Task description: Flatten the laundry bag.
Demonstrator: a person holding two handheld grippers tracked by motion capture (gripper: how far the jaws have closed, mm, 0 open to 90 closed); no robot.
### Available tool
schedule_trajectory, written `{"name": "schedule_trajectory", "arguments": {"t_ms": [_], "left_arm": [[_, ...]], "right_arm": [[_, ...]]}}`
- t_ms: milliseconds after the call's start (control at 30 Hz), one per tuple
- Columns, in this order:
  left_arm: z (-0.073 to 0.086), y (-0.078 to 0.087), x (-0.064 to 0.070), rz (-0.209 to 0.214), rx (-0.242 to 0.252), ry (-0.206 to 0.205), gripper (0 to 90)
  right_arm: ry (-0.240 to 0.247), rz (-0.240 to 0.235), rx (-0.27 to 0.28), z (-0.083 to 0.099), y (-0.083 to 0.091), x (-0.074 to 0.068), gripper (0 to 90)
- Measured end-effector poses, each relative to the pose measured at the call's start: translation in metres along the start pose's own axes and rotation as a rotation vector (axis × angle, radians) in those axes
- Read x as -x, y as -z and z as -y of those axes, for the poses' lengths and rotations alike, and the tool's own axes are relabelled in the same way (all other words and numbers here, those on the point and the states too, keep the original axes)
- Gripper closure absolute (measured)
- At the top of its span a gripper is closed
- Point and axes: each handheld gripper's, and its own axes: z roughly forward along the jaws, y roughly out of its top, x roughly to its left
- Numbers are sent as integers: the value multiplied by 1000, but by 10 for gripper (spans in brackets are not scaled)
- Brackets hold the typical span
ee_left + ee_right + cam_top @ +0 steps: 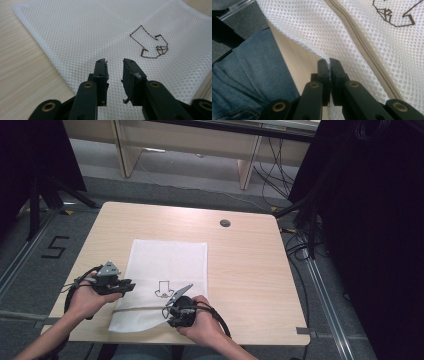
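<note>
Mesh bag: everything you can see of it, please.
The mesh bag is white, fine-holed fabric, lying flat on the wooden table. A beige zipper crosses near its front end and a brown arrow outline is stitched on. The right gripper pinches its near edge; the left gripper is open above it.

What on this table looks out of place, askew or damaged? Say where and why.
The white mesh bag lies flat except its near edge, pinched and lifted by the right gripper. The left gripper, open above the mesh, has frayed, chipped jaw padding. Nothing is spilled.
</note>
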Motion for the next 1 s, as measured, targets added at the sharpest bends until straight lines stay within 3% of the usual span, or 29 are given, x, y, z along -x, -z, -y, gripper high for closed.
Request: {"name": "schedule_trajectory", "arguments": {"t_ms": [67, 167, 267, 500, 567, 600, 667, 800, 933, 1000], "left_arm": [[0, -1, 1, 4, 0, 0, 718], [0, -2, 5, 18, -19, -36, 709], [1, -5, 8, 34, -22, -30, 695], [1, -5, 8, 22, -26, -28, 673], [2, -5, 9, 26, -26, -13, 670], [2, -5, 9, 34, -31, -24, 669], [4, -3, 13, 55, -24, -7, 672], [6, 2, 20, 79, -36, -16, 695], [6, 3, 24, 73, -78, -54, 790], [7, 3, 26, 82, -98, -48, 829]], "right_arm": [[-7, 10, -3, -1, -3, 1, 869], [-3, 9, -10, 0, -5, 0, 816], [-1, 8, -5, 2, -4, 0, 723], [9, -5, 64, 10, 20, 2, 596], [-9, -7, 89, 13, 29, 4, 569], [-18, -9, 103, 15, 34, 7, 567], [-30, 13, 111, 18, 40, 14, 568], [-103, 58, 118, 23, 49, 37, 602], [-178, 95, 91, 27, 49, 62, 630], [-176, 105, 91, 26, 47, 71, 660]]}}
